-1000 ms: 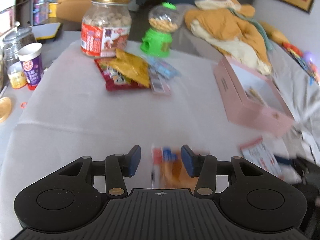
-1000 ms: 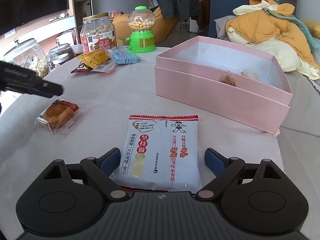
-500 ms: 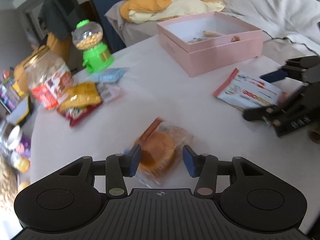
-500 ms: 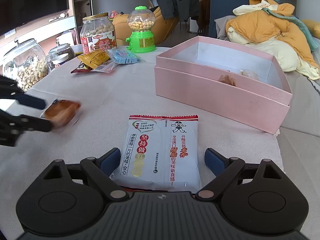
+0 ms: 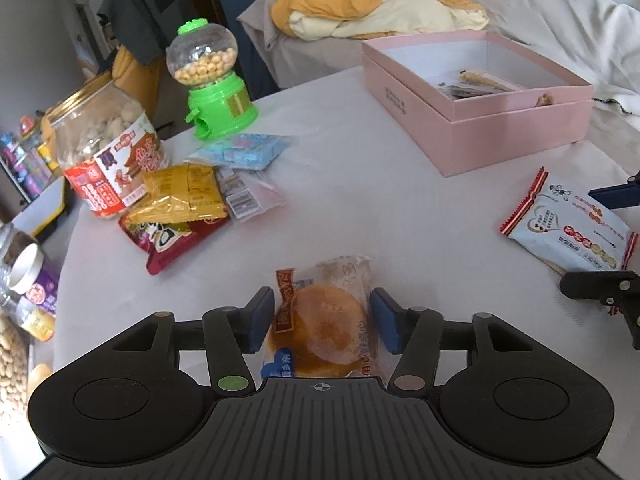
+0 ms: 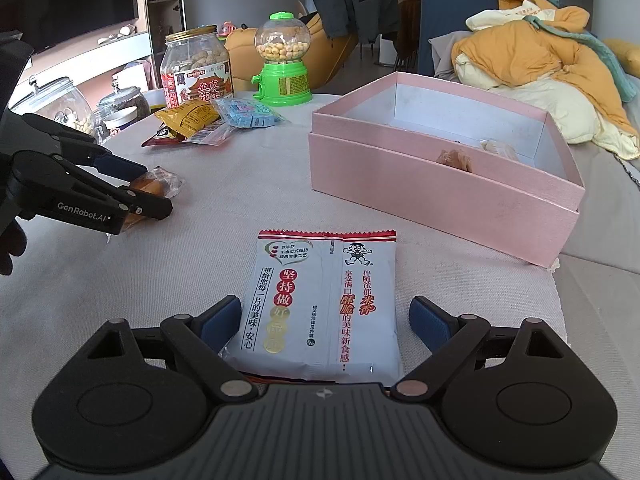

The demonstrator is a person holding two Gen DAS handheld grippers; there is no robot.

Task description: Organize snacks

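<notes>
A wrapped round cake (image 5: 324, 328) lies on the white tablecloth between the open fingers of my left gripper (image 5: 323, 322); the pads stand beside it, not pressing. It also shows in the right wrist view (image 6: 154, 189). A white rice-cracker packet (image 6: 324, 304) lies flat between the wide-open fingers of my right gripper (image 6: 325, 322); it also shows in the left wrist view (image 5: 572, 228). An open pink box (image 5: 480, 120) with a few snacks inside stands beyond, also in the right wrist view (image 6: 440, 184).
At the back left are a peanut jar (image 5: 108, 148), a green candy dispenser (image 5: 212, 80), a yellow packet (image 5: 184, 192), a red packet (image 5: 172, 240) and a blue candy pack (image 5: 244, 150). Glass jars (image 6: 60, 104) stand at the table's left edge. Bedding (image 6: 540, 64) lies behind the box.
My left gripper swung round to face the pink box and closed in on the wrapped cake, which now lies between its fingers. The right gripper has not moved.
</notes>
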